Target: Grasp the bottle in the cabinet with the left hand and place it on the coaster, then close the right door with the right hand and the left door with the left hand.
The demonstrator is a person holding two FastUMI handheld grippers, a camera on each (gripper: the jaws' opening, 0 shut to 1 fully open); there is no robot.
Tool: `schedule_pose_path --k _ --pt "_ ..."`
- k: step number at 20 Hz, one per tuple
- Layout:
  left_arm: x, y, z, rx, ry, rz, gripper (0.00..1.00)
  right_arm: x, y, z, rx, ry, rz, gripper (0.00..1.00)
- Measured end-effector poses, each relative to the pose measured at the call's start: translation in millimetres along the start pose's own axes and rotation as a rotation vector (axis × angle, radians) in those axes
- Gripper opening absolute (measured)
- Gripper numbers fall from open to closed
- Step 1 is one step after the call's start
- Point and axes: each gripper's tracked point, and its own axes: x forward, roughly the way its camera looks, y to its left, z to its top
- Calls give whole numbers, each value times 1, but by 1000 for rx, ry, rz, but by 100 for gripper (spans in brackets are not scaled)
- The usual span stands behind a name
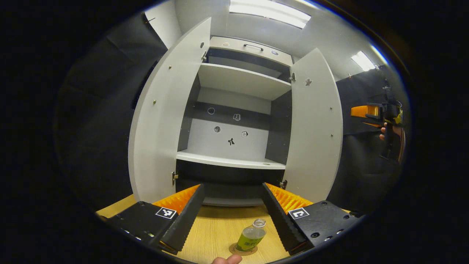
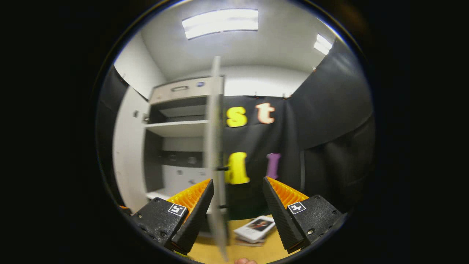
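A small bottle (image 1: 251,236) with a green label and no cap stands on a round coaster (image 1: 242,251) on the wooden table, low between my left gripper's fingers and untouched by them. The left gripper (image 1: 232,186) is open and faces the open cabinet (image 1: 231,160), whose shelves are bare. The left door (image 1: 165,121) and the right door (image 1: 315,128) both stand wide open. In the right gripper view the right door (image 2: 216,157) is edge-on between the spread fingers, nearer the left one. The right gripper (image 2: 238,180) is open and also appears far right (image 1: 381,113).
The light wooden table (image 1: 216,227) runs up to the cabinet's base. A white flat object (image 2: 254,229) lies on the table to the right of the door edge. Black cloth walls close in both sides. A fingertip (image 1: 227,259) pokes in at the bottom edge.
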Motion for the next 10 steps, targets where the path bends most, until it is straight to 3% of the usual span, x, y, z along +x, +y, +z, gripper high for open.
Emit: schedule_pose_path --k 2,4,7,9,10 --pt "0 0 -3 -2 9 1 100 20 -10 -3 -4 -1 -12 82" --pt "0 -1 -5 -9 17 0 95 36 -18 -8 -13 13 -13 82" --pt "0 0 -7 -8 26 3 95 48 -1 -13 44 35 37 82" --pt "-3 1 -9 -4 26 9 95 47 3 -14 38 33 28 82" --pt "-4 2 -9 -5 21 10 100 49 0 -13 29 19 17 81"
